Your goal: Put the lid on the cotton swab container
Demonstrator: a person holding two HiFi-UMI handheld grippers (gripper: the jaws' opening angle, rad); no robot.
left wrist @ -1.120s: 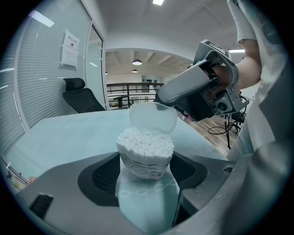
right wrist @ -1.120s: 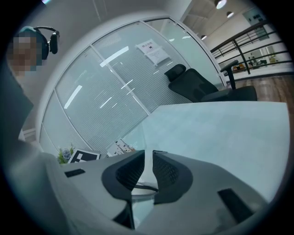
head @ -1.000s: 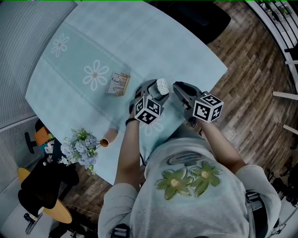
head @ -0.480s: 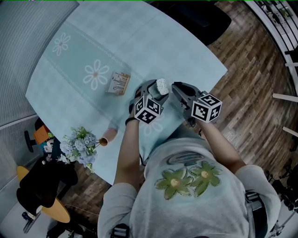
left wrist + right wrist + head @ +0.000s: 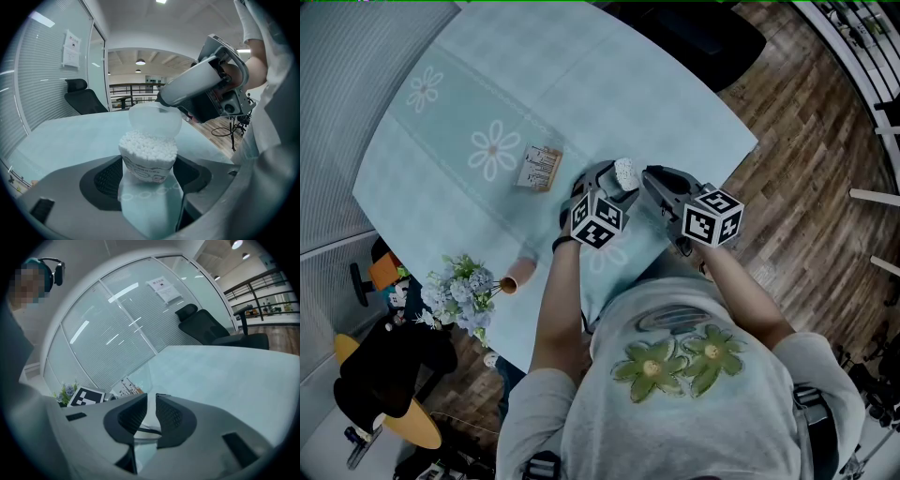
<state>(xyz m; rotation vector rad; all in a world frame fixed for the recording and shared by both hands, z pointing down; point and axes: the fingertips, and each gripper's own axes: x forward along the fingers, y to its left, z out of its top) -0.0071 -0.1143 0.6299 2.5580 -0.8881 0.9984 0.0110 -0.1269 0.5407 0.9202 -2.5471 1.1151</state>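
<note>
1. The cotton swab container (image 5: pixel 149 159) is clear and packed with white tips. It stands upright, mouth up, clamped in the left gripper's (image 5: pixel 149 177) wide jaws.
2. The right gripper's (image 5: pixel 151 401) nearly closed jaws pinch the clear lid (image 5: pixel 154 121), which is tilted just over the container's mouth.

Printed card (image 5: pixel 540 169) on pale floral tablecloth (image 5: pixel 487 94); flower bunch (image 5: pixel 461 298) at cloth edge; wood floor (image 5: pixel 811 178).

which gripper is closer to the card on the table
Left. The left gripper is close beside the card; the right gripper lies beyond the left one, farther off.
</note>
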